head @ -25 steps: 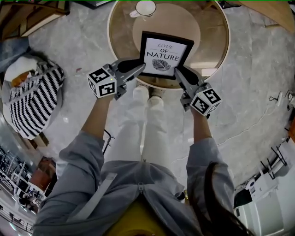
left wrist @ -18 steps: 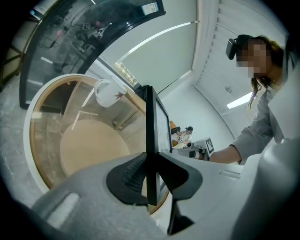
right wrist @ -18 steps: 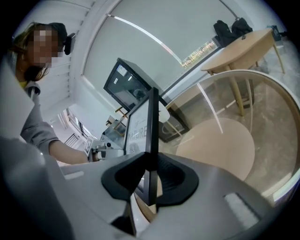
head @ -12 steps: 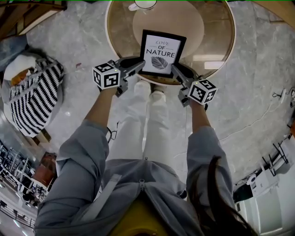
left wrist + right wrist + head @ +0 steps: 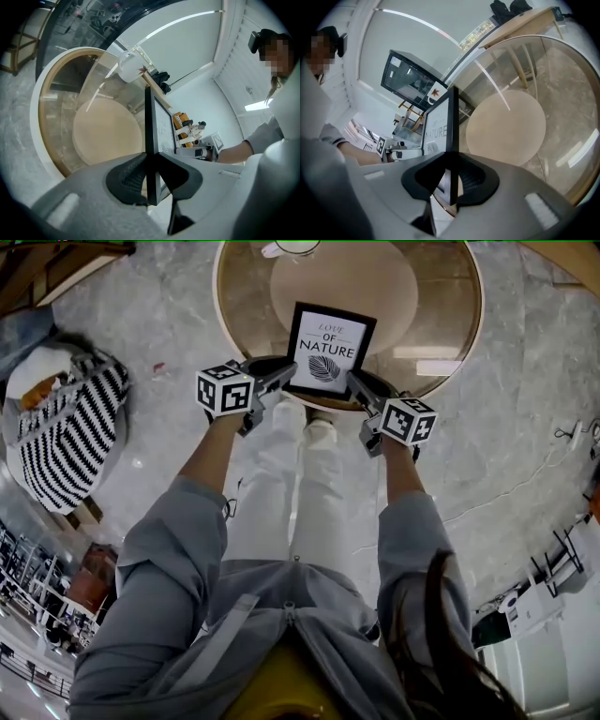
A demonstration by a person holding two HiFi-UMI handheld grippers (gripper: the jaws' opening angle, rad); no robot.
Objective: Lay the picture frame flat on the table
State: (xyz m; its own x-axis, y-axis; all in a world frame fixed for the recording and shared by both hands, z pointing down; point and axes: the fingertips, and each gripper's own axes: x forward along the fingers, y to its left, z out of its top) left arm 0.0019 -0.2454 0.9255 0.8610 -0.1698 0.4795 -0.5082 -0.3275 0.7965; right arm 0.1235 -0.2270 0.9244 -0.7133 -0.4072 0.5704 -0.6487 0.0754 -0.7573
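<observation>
A black picture frame (image 5: 329, 348) with a white "Love of Nature" leaf print hangs over the near part of the round glass table (image 5: 448, 306). My left gripper (image 5: 284, 375) is shut on its lower left edge, my right gripper (image 5: 355, 382) on its lower right edge. In the left gripper view the frame (image 5: 151, 126) stands edge-on between the black pads (image 5: 132, 176). In the right gripper view the frame (image 5: 451, 126) likewise runs edge-on between the pads (image 5: 471, 177), its print facing left. Whether it touches the glass I cannot tell.
A white cup (image 5: 293, 248) stands at the table's far edge. Under the glass sits a round beige base (image 5: 394, 282). A black-and-white striped cushion (image 5: 67, 442) lies on the marble floor at the left. The person's legs and shoes (image 5: 305, 432) stand at the table's near rim.
Both grippers have come down toward the table with the frame between them. The frame now looks smaller and sits farther up the head view, over the tabletop.
</observation>
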